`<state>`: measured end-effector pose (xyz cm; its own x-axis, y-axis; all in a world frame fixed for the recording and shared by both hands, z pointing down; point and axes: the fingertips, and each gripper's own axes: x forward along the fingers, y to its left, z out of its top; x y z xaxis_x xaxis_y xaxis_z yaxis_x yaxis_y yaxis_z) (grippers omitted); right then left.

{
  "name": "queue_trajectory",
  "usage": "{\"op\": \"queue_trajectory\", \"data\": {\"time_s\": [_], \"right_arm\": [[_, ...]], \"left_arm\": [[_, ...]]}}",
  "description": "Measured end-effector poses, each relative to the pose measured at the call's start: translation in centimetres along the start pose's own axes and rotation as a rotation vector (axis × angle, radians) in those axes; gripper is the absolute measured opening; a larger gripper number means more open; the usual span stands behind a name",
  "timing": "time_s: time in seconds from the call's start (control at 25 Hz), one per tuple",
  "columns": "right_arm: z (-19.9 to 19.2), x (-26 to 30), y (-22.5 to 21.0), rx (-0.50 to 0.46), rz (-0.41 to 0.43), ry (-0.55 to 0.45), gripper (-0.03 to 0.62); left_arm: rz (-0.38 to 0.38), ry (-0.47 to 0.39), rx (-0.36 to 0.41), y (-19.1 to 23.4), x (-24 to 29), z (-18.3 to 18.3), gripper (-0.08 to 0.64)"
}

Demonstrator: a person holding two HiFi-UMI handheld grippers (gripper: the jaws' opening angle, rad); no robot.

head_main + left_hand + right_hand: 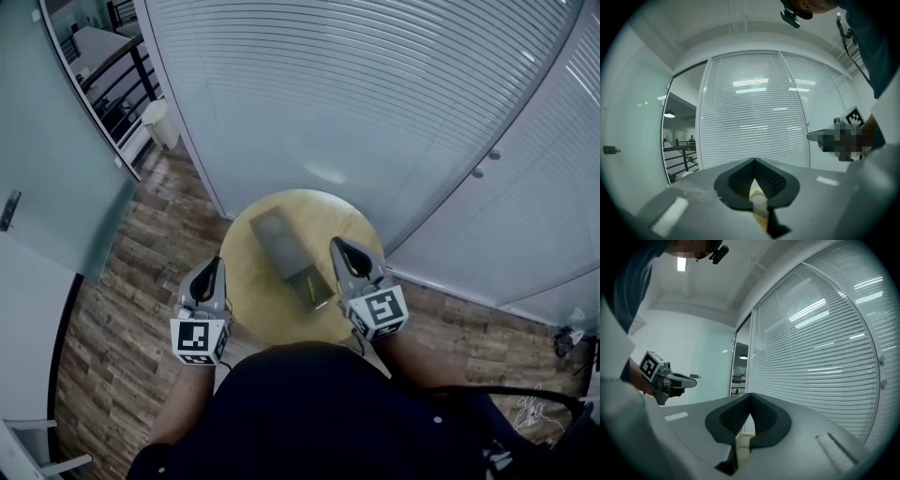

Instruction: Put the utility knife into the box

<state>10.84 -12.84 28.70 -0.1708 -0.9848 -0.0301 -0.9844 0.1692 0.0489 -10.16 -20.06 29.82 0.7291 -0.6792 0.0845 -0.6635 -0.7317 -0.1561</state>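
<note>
A long grey box lies on the round wooden table, running from far left to near right. Its near end looks open, and a small yellowish thing lies there; it is too small to tell whether it is the utility knife. My left gripper hangs over the table's left edge and my right gripper over its right side, on either side of the box. Both are shut and hold nothing. The left gripper view shows jaws meeting before window blinds, as does the right gripper view.
Slatted blinds curve behind the table, with a glass partition at the left and wood flooring around it. Each gripper view shows the other gripper raised in the air: the right gripper and the left gripper.
</note>
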Motion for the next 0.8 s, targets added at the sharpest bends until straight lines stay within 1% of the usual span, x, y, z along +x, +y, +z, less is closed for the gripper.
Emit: {"op": "queue_trajectory", "data": {"time_s": [0.2, 0.4, 0.64, 0.8], "right_arm": [[0.0, 0.1, 0.4, -0.013, -0.004, 0.008, 0.008], [-0.5, 0.3, -0.6, -0.002, -0.026, 0.034, 0.008], [-1.2, 0.0, -1.3, -0.008, -0.037, 0.049, 0.008], [-0.9, 0.2, -2.2, -0.019, -0.042, 0.050, 0.008]], "left_arm": [[-0.001, 0.001, 0.022, 0.8, -0.4, 0.0, 0.003], [0.059, 0.012, -0.008, 3.1, -0.9, -0.2, 0.003], [0.055, 0.026, 0.003, 2.4, -0.7, -1.2, 0.003], [0.048, 0.020, 0.011, 2.3, 0.0, -0.8, 0.003]]}}
